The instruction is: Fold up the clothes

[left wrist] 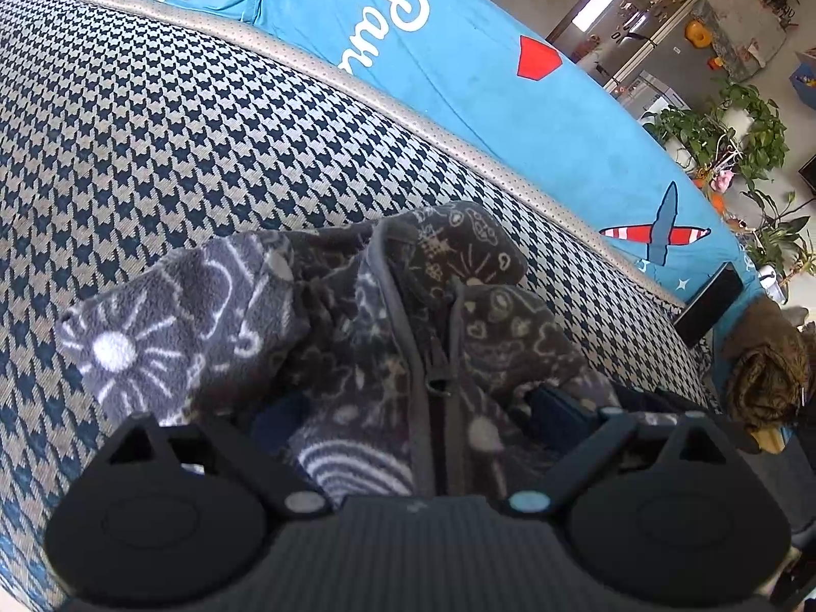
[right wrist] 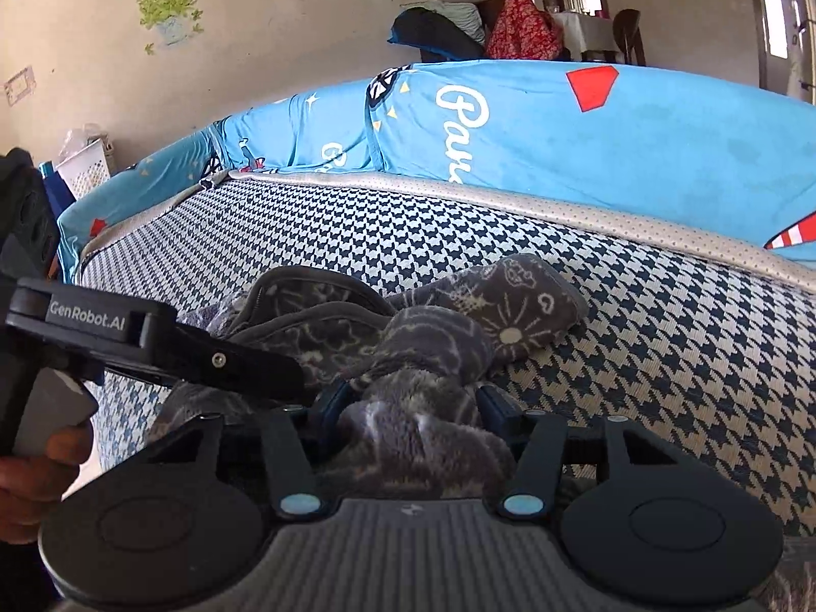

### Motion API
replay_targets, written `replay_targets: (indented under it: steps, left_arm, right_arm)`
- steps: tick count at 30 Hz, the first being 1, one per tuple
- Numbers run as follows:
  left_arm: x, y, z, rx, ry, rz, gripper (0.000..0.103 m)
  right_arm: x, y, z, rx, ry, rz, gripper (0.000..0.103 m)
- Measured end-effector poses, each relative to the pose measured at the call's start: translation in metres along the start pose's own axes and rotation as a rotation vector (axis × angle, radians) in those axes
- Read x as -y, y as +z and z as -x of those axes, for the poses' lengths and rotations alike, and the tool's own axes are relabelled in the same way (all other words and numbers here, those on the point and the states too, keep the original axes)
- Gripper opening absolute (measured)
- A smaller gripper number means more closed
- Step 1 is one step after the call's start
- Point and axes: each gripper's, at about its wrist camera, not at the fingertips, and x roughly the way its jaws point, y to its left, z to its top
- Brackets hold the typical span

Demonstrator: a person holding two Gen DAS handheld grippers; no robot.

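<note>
The right claw (right wrist: 408, 403) pinches a bunched fold of plush grey fleece jacket (right wrist: 418, 357) between its blue pads. The left claw (left wrist: 408, 408) looks spread, with the zipped front draped over it; any grip is hard to tell. The jacket lies crumpled on a woven houndstooth sofa seat (left wrist: 178, 127) before a smooth blue backrest cover (left wrist: 459, 51).

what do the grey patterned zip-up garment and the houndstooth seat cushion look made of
Grey patterned zip-up garment: looks like soft fleece, matte; its surface is fuzzy and its folds are plump. Navy-and-cream houndstooth seat cushion: seems a flat woven upholstery fabric, matte, with visible weave texture.
</note>
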Motion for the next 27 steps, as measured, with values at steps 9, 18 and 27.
replay_targets:
  steps: [9,18,27]
  left_arm:
    - [-0.005,0.007,0.011,0.050,-0.006,0.038,0.097]
    - [0.017,0.022,0.015,0.149,-0.014,-0.022,0.098]
    - [0.040,0.060,0.017,0.358,0.057,-0.109,0.101]
  right_arm:
    - [-0.012,0.004,0.017,0.093,-0.095,0.116,0.023]
    - [0.000,0.018,0.034,0.240,-0.289,0.081,0.020]
    - [0.052,0.043,0.026,0.304,-0.529,-0.086,0.019]
